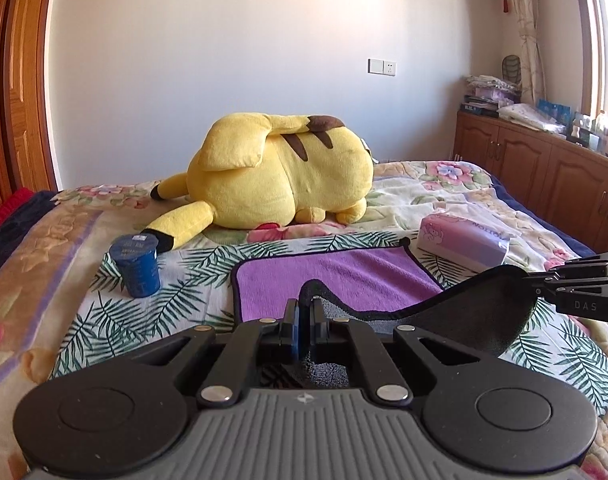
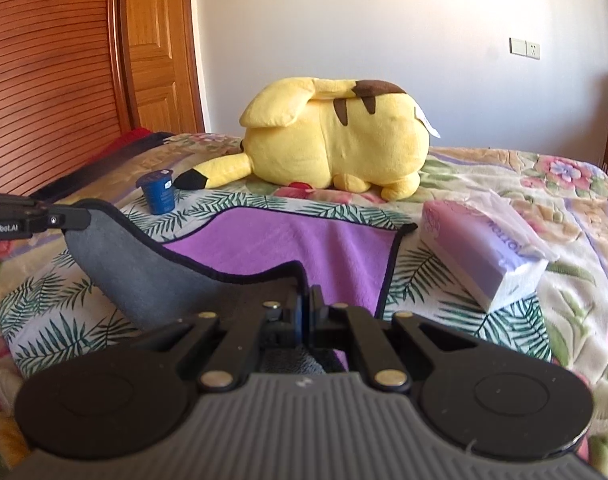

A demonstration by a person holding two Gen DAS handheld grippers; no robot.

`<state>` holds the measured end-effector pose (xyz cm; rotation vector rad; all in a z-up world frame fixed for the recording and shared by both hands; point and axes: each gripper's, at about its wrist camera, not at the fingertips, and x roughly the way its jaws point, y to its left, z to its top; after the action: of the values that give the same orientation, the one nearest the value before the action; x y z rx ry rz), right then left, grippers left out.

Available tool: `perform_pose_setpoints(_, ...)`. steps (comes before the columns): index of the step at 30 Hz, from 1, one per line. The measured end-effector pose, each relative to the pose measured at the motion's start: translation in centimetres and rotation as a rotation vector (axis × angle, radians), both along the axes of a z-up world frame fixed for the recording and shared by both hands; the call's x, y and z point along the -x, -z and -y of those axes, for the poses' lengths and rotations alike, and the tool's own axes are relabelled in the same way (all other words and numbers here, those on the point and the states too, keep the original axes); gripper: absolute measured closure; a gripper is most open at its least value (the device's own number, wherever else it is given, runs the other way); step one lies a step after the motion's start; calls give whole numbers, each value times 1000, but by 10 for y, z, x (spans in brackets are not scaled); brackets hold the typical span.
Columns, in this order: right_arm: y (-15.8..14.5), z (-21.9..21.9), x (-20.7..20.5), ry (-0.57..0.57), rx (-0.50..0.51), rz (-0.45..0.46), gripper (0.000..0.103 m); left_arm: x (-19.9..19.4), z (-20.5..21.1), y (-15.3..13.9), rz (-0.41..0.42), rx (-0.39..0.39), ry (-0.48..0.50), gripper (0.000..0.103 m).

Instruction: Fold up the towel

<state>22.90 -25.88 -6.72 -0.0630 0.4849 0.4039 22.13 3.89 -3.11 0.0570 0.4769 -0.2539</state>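
So both grippers were clamped down on the near hem of the towel (image 1: pixel 335 276), one corner each. The left gripper (image 1: pixel 302 312) had its fingers pinched shut with a little hump of the grey underside poking up between them, and the right gripper (image 2: pixel 304 304) was closed the same way on the opposite near corner. My read is that's a two-corner hold so the near edge could be carried forward over the rest in one go without it twisting.

The hem sagged in a shallow curve between the two sets of fingers, grey side showing where it was peeled up. Ahead of the fingertips the purple face was lying flat on the bedspread (image 1: pixel 104 300), far edge pointing away toward the plush. Long axis looked like it ran side to side, gripper to gripper, but with fisheye distortion I wouldn't swear to it.

Left of the left fingers and a bit ahead sat a blue cup (image 1: pixel 138 266), just beside the towel but not touching. Off to the right of the right fingers was a tissue pack (image 2: pixel 483 256), near the far right corner. Farthest out, straight ahead, the yellow plush (image 1: pixel 280 172) lay on its belly, well apart from the towel.
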Motion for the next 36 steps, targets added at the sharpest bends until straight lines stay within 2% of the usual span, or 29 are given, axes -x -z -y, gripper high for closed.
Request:
perform_pose_setpoints(6, -5, -1, -7, -9, 19, 30, 99, -12, 1, -3, -7, 8, 34, 103)
perform_pose_setpoints(19, -20, 0, -19, 3, 39, 85, 99, -32, 4, -15, 33, -37, 55, 103)
perform_pose_setpoints(25, -33, -8, -26, -22, 97, 94, 99, -46, 4, -26, 51, -76, 70, 103)
perform_pose_setpoints(36, -46, -14, -48, -21, 149, 114, 99, -67, 6, -38, 78, -72, 52, 103)
